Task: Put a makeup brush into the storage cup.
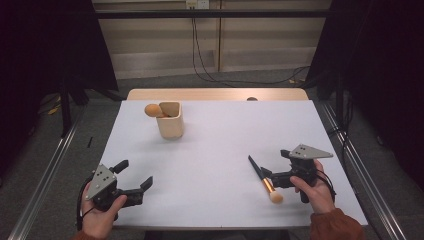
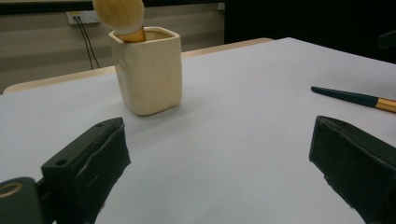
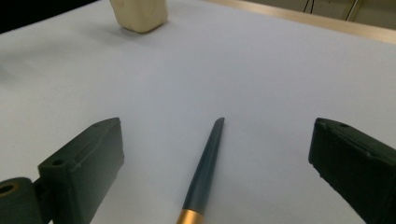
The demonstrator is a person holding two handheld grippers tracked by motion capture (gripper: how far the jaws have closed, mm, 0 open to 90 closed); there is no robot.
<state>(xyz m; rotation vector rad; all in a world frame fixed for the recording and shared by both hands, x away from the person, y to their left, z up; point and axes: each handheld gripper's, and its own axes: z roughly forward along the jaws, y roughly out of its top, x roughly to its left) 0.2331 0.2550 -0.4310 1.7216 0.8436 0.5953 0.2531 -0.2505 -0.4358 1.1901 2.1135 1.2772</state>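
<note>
A cream cup (image 1: 170,121) stands at the back left of the white table (image 1: 225,130), with a fluffy brush head (image 1: 152,110) sticking out of it. A second brush (image 1: 265,181), with a dark handle, gold ferrule and tan head, lies flat at the front right. My right gripper (image 1: 276,164) is open just behind it, and the dark handle (image 3: 205,168) lies on the table between the jaws, untouched. My left gripper (image 1: 134,175) is open and empty at the front left. It faces the cup (image 2: 149,70), with the brush head (image 2: 119,16) above.
The lying brush's handle (image 2: 355,98) shows at the right of the left gripper view. The cup (image 3: 138,14) is far off at the top of the right gripper view. A wooden strip (image 1: 215,94) runs along the table's far edge, with cables on the floor (image 1: 240,80) beyond.
</note>
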